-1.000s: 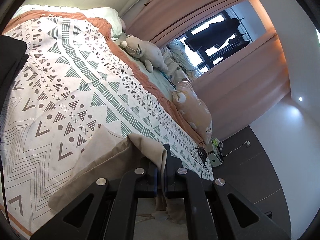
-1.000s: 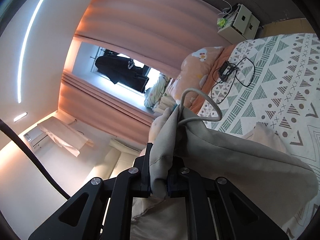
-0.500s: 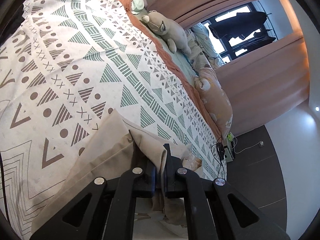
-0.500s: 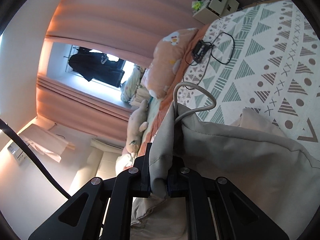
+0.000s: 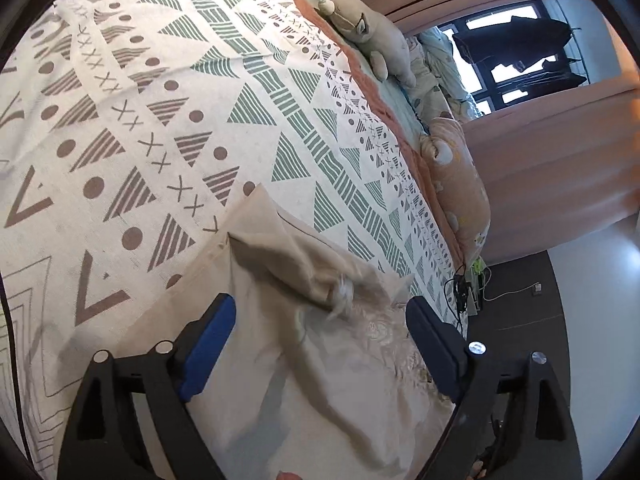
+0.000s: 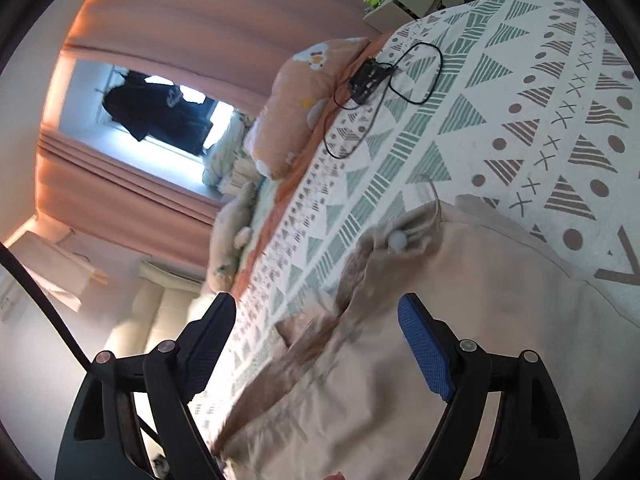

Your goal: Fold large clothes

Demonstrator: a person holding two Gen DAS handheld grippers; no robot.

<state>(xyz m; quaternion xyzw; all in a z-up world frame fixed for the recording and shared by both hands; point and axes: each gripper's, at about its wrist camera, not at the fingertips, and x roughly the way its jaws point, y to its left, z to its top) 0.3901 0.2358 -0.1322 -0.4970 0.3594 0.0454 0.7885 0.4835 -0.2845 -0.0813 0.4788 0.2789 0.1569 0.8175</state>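
Patterned bedspread [image 5: 168, 92] bears beige garment [image 5: 320, 368].

Beige garment [image 5: 320, 368], plain, no print. Bedspread [image 5: 168, 92]: white ground, green striped triangles, brown striped triangles, brown dots, crosses, chevrons; rust-orange border. Curtains [image 6: 168, 20] salmon pink. Cushion [image 6: 296, 112] peach with white motifs. Left tool [image 5: 320, 340] and right tool [image 6: 316, 344]: black frames, blue pads.

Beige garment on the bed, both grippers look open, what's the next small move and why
Probably smooth the bunched edge flat. Both the left gripper and right gripper stand open above the beige garment, gripping nothing, and the cloth near the drawstring lies rumpled on the patterned bedspread.
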